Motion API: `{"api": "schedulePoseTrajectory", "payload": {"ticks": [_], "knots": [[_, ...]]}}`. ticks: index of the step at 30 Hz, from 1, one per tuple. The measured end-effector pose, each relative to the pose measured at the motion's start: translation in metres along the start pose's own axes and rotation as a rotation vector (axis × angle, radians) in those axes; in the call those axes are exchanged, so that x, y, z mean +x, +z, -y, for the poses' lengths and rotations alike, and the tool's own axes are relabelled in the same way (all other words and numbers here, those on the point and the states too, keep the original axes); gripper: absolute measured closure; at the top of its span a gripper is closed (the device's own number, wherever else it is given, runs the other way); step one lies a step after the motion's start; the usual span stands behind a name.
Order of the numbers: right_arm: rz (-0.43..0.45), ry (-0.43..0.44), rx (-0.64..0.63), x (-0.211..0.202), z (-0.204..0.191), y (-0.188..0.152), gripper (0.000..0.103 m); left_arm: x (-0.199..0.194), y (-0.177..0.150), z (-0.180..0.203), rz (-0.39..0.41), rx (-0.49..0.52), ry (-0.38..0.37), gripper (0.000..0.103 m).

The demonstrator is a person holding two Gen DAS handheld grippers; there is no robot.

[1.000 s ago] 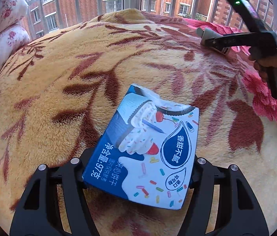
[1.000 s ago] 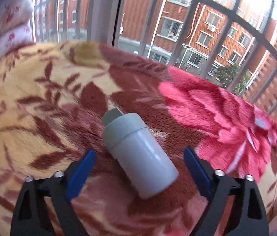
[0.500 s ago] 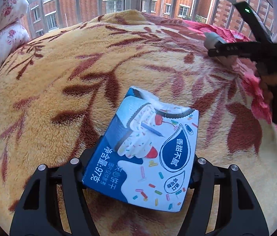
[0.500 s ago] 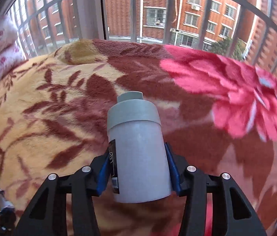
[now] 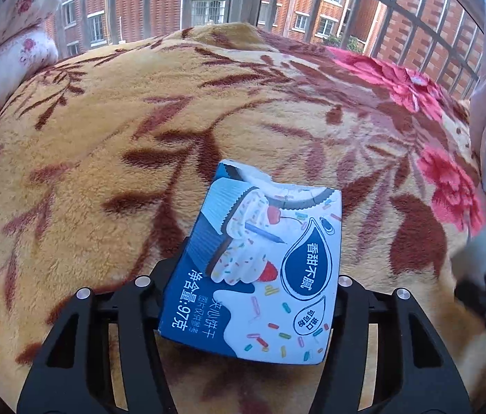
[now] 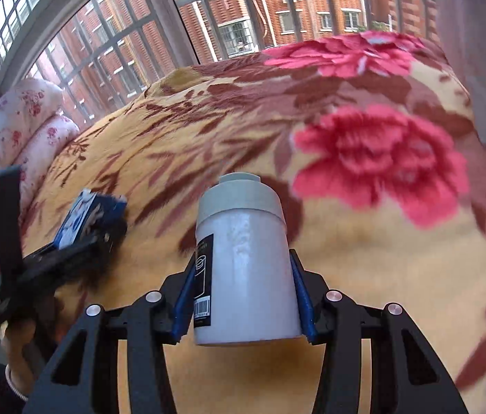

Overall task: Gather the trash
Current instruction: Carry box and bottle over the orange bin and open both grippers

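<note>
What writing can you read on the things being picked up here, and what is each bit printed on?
"香甜不腻": dark drop shape on the blue snack box.
"净含量:97克": the box's blue edge.
"夹心饼干": beside it; the smaller print alongside is too small to read.
White bottle: black label and barcode, unreadable.

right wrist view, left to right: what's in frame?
Floral pillows → left gripper holding the blue snack box → white bottle in the right gripper → big red flower on the blanket.

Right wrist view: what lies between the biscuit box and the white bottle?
Only bare floral blanket lies between the biscuit box and the white bottle; the right wrist view shows it.
</note>
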State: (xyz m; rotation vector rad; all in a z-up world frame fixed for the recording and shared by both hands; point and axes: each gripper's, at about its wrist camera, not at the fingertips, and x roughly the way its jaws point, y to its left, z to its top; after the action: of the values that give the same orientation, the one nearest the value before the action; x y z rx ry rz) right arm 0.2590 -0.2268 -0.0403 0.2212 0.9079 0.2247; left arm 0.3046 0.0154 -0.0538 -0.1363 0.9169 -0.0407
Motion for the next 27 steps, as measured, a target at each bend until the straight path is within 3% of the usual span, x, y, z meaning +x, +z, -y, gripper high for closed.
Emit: {"api": "schedulePoseTrajectory", "payload": {"ticks": [5,11,18,27], "knots": [[0.015,0.000,0.026,-0.021,-0.001,-0.033,0.056,-0.037,-0.015,-0.004,0.052,-0.024,0.044,0.048],[0.051,0.013,0.055,-0.042,-0.002,-0.057,0.056,-0.084,-0.056,0.006,0.112,0.054,0.109,0.047],[0.072,0.042,0.047,-0.066,-0.010,-0.081,0.056,-0.128,-0.101,-0.001,0.156,0.029,0.119,0.047],[0.105,0.059,0.024,-0.094,-0.017,-0.110,0.056,-0.154,-0.137,-0.005,0.168,0.001,0.104,0.047]]}}
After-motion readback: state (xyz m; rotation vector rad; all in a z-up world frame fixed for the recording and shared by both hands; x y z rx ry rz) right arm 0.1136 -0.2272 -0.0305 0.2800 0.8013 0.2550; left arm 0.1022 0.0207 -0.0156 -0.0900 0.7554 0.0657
